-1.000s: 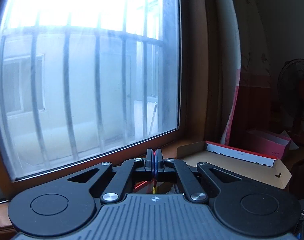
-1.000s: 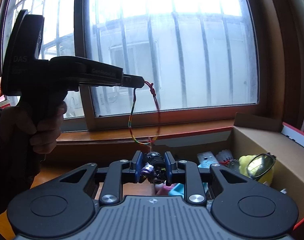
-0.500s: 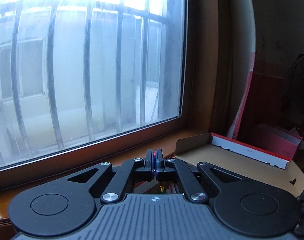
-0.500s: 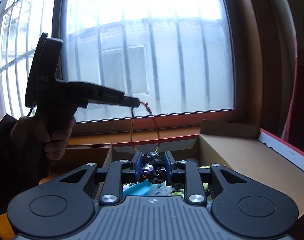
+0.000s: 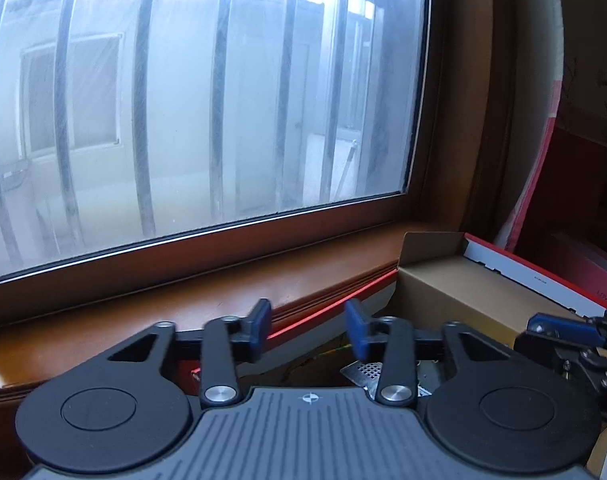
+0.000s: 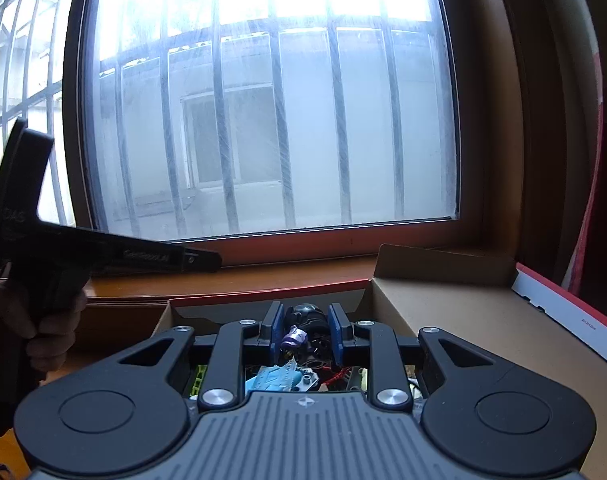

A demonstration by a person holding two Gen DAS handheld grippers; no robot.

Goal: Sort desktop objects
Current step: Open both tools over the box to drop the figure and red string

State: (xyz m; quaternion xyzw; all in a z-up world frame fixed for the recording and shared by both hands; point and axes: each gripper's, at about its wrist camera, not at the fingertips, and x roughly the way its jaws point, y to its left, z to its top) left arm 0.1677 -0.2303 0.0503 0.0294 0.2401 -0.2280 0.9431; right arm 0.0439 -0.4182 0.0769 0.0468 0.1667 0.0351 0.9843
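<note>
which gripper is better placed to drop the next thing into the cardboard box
Right. The right gripper is shut on a small dark trinket directly over the open brown cardboard box; the left gripper is open and empty.

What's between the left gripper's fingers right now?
Nothing is gripped: the left gripper stands open in its wrist view, and through the gap only the cardboard box rim and windowsill show.

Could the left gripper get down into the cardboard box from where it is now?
Probably yes: the left gripper is open, holds nothing, and sits just above the cardboard box near its window-side edge. The right gripper beside it could crowd the way.
</note>
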